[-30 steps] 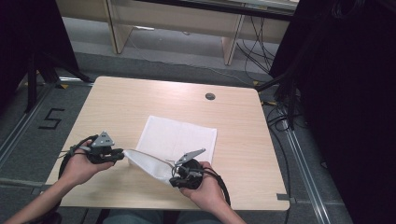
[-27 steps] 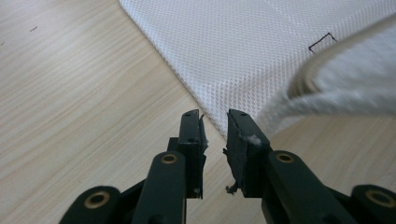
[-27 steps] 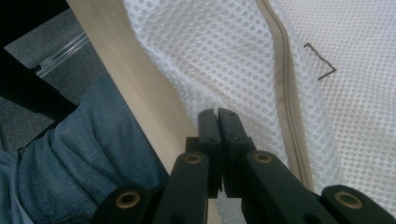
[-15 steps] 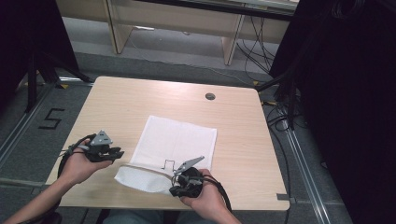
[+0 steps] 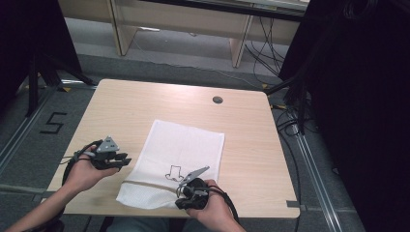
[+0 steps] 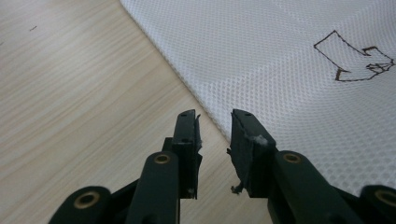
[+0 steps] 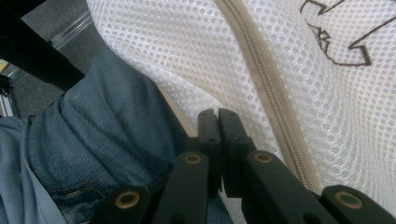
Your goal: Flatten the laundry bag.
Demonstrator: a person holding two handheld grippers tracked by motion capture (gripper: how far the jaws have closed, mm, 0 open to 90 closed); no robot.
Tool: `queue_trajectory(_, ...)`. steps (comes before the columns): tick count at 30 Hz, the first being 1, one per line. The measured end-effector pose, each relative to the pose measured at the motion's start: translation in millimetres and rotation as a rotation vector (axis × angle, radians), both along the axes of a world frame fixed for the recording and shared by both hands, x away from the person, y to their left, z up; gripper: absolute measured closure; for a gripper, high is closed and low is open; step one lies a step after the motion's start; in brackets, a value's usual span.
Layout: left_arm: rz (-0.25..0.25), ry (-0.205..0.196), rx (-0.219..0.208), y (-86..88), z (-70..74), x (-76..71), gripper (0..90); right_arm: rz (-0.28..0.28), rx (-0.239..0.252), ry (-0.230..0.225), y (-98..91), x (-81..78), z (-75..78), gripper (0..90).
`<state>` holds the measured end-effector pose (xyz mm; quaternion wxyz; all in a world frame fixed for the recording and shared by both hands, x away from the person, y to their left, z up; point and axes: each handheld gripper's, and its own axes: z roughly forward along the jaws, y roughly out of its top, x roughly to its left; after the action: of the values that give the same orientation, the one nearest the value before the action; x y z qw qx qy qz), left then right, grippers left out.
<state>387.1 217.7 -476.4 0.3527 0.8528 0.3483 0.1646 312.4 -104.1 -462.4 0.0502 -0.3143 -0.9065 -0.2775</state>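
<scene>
White mesh bag (image 5: 179,162) lies flat on the pale wooden worktop (image 5: 145,111), near the person's edge, with its near end hanging just over that edge. At the left, the left hand (image 5: 84,171) holds the left claw (image 5: 126,160) low over bare wood just beside the bag's left edge; its jaws stand a little apart with nothing between them, and the left gripper view puts the bag's edge right by the tips (image 6: 213,122). On the bag's middle is a small dark outline drawing (image 5: 174,172). A beige zipper (image 7: 271,98) runs across the mesh near the bag's near end. At the right, the right claw (image 7: 218,116) is closed, its jaws pressed together against the mesh beside the zipper; whether fabric is pinched between them I cannot tell. Blue denim (image 7: 102,140) shows below the overhanging mesh.
</scene>
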Motion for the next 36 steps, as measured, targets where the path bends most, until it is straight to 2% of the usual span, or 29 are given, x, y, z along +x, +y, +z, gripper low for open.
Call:
queue_trajectory(1, 0.011, 0.005, -0.027, -2.7, -1.3, -0.9, 70.3, 0.006, 0.0, -0.006, -0.1, 0.9, -1.3, 89.5)
queue_trajectory(3, 0.009, -0.002, -0.038, -5.3, -1.5, -1.4, 69.5, -0.003, -0.005, 0.009, 0.7, 0.9, -3.2, 89.4)
queue_trajectory(4, -0.008, -0.01, -0.011, -5.0, -0.1, -1.2, 69.2, 0.0, -0.01, 0.006, 0.6, 1.6, -4.2, 89.3)
queue_trajectory(6, -0.002, -0.006, -0.041, -9.1, -1.1, -2.2, 68.4, 0.004, -0.022, 0.018, 1.5, 2.3, -8.3, 89.0)
queue_trajectory(8, -0.021, -0.011, -0.028, -10.3, -0.1, -2.3, 67.8, 0.002, -0.033, 0.017, 2.2, 2.5, -11.4, 89.2)
queue_trajectory(9, -0.025, -0.014, -0.029, -11.6, -0.1, -2.7, 67.1, 0.002, -0.035, 0.032, 3.5, 1.4, -12.8, 89.3)
queue_trajectory(10, -0.018, -0.009, -0.04, -13.1, -0.7, -3.6, 66.8, 0.042, -0.033, -0.005, 3.0, 4.4, -15.4, 89.7)
queue_trajectory(11, -0.015, -0.009, -0.05, -14.8, -1.5, -4.0, 66.6, 0.02, -0.035, 0.028, 4.1, 2.2, -15.1, 89.8)
queue_trajectory(13, -0.037, -0.014, -0.041, -17.4, -2.0, -4.5, 66.2, 0.011, -0.037, 0.03, 4.9, 1.2, -14.6, 89.6)
queue_trajectory(14, -0.036, -0.002, -0.05, -19.4, -2.9, -5.4, 66.1, 0.007, -0.035, 0.036, 5.0, 0.9, -14.0, 89.4)
queue_trajectory(15, -0.04, -0.004, -0.046, -20.5, -3.2, -5.6, 66.1, 0.014, -0.03, 0.016, 4.3, 2.3, -13.9, 88.6)
queue_trajectory(16, -0.05, 0.0, -0.047, -22.6, -3.7, -6.3, 65.9, 0.006, -0.028, 0.025, 4.4, 1.9, -13.2, 87.9)
queue_trajectory(18, -0.062, -0.001, -0.046, -26.1, -4.1, -7.3, 65.6, 0.007, -0.022, 0.013, 2.9, 3.4, -11.7, 85.6)
queue_trajectory(19, -0.064, 0.0, -0.051, -28.0, -4.7, -7.9, 65.5, -0.013, -0.018, 0.022, 2.8, 2.6, -10.1, 84.6)
queue_trajectory(22, -0.077, 0.006, -0.054, -33.2, -6.1, -9.6, 64.9, -0.028, 0.001, 0.002, -0.4, 4.7, -5.0, 81.2)
queue_trajectory(26, -0.1, 0.004, -0.043, -38.5, -7.2, -11.3, 63.5, -0.08, 0.036, -0.038, -9.2, 11.1, 4.3, 74.0)
queue_trajectory(27, -0.112, 0.004, -0.042, -39.4, -7.0, -11.7, 63.2, -0.074, 0.04, -0.05, -11.4, 13.4, 5.3, 73.0)
queue_trajectory(28, -0.105, 0.013, -0.055, -40.7, -8.1, -12.5, 63.0, -0.088, 0.039, -0.061, -13.5, 15.1, 6.3, 72.4)
queue_trajectory(29, -0.118, 0.002, -0.036, -40.3, -8.0, -12.0, 62.9, -0.105, 0.038, -0.067, -16.3, 17.0, 7.1, 71.9)
queue_trajectory(31, -0.113, 0.016, -0.049, -41.6, -9.1, -13.4, 62.4, -0.136, 0.04, -0.071, -22.4, 21.4, 8.3, 71.1)
queue_trajectory(32, -0.132, 0.014, -0.045, -41.4, -8.7, -13.4, 62.2, -0.144, 0.041, -0.072, -26.1, 24.1, 9.3, 71.0)
queue_trajectory(35, -0.12, 0.035, -0.074, -43.1, -9.9, -14.5, 61.2, -0.184, 0.034, -0.1, -37.1, 32.3, 9.5, 69.7)
queue_trajectory(36, -0.12, 0.036, -0.079, -43.5, -10.2, -14.6, 60.7, -0.197, 0.023, -0.091, -39.3, 33.7, 8.9, 69.7)
